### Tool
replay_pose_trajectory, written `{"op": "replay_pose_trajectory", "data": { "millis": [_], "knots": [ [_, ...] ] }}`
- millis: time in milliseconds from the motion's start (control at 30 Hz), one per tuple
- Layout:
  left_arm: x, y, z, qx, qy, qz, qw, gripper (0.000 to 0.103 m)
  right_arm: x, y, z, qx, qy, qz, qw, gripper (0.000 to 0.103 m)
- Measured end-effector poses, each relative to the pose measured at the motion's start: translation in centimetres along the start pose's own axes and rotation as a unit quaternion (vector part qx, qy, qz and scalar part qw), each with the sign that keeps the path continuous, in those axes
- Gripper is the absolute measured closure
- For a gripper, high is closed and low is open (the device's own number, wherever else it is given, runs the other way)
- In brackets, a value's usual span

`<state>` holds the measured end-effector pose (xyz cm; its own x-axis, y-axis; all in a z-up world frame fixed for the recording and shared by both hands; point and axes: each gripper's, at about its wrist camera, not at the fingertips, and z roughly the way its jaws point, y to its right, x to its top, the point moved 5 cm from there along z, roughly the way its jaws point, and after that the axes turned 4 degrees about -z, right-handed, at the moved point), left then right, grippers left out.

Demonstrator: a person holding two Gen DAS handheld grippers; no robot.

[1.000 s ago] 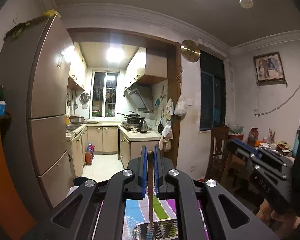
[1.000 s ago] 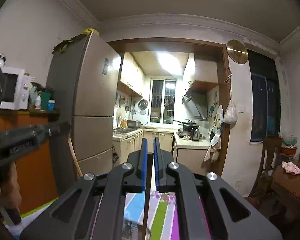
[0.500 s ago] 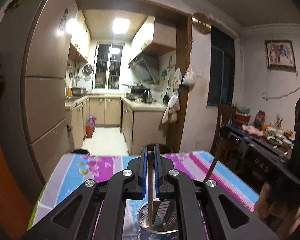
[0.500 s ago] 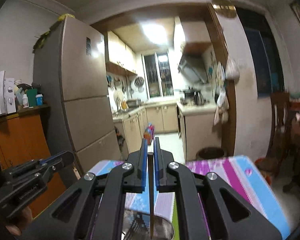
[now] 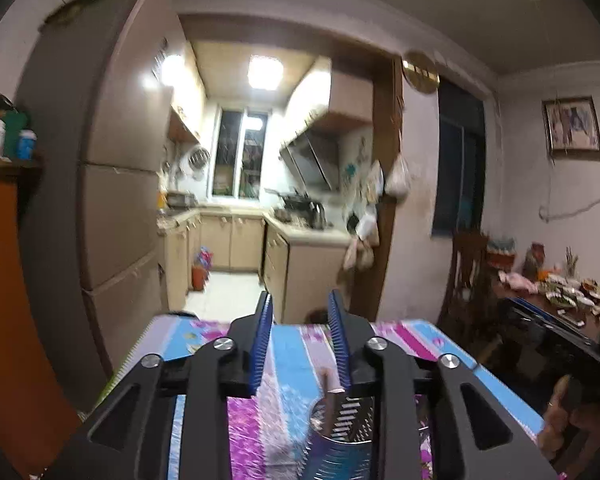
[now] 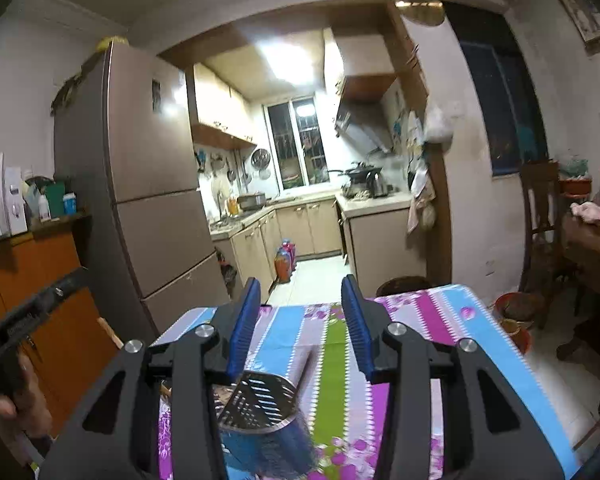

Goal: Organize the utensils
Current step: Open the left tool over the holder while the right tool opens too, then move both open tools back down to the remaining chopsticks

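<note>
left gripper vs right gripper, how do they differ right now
The left gripper has a narrower gap between its blue pads than the right gripper. The perforated metal holder sits under the left gripper's right finger, but under the right gripper's left finger. Shared: both are open, hold nothing, and hang above the striped tablecloth.

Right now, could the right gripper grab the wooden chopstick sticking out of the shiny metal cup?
Probably yes. The right gripper is open, and the wooden chopstick leans out of the perforated metal cup just below its blue pads, with nothing between them.
</note>
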<state>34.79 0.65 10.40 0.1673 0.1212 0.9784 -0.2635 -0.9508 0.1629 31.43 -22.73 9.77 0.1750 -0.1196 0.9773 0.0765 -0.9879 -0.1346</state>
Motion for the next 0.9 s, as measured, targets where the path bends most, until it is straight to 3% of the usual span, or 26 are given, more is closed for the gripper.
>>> {"op": "replay_pose_trajectory", "data": {
  "millis": [167,300,367,467,667,900],
  "knots": [
    [1.7,-1.3,-7.5,0.033,0.049,0.031,0.9978,0.072,0.5,2.7,-7.8,-0.022,0.023,-0.026,0.999,0.061],
    [0.2,-1.8,-14.0,0.04,0.062,0.061,0.9954,0.067,-1.4,4.7,-15.8,-0.065,0.032,-0.063,0.995,0.05],
    [-1.3,-2.2,-17.0,0.04,0.054,0.066,0.9956,0.067,-2.8,5.3,-18.7,-0.087,0.025,-0.074,0.993,0.043],
    [-4.2,-2.7,-20.7,0.043,0.033,0.061,0.9966,0.063,-6.1,5.8,-22.8,-0.116,-0.007,-0.08,0.99,0.041],
    [-12.0,-1.7,-24.7,0.068,-0.022,0.093,0.9931,0.062,-13.4,4.3,-26.0,-0.132,-0.077,-0.084,0.985,0.041],
    [-20.4,1.3,-26.8,0.032,-0.093,0.093,0.9908,0.062,-21.3,-1.0,-26.2,-0.1,-0.129,-0.121,0.979,0.057]
  ]
}}
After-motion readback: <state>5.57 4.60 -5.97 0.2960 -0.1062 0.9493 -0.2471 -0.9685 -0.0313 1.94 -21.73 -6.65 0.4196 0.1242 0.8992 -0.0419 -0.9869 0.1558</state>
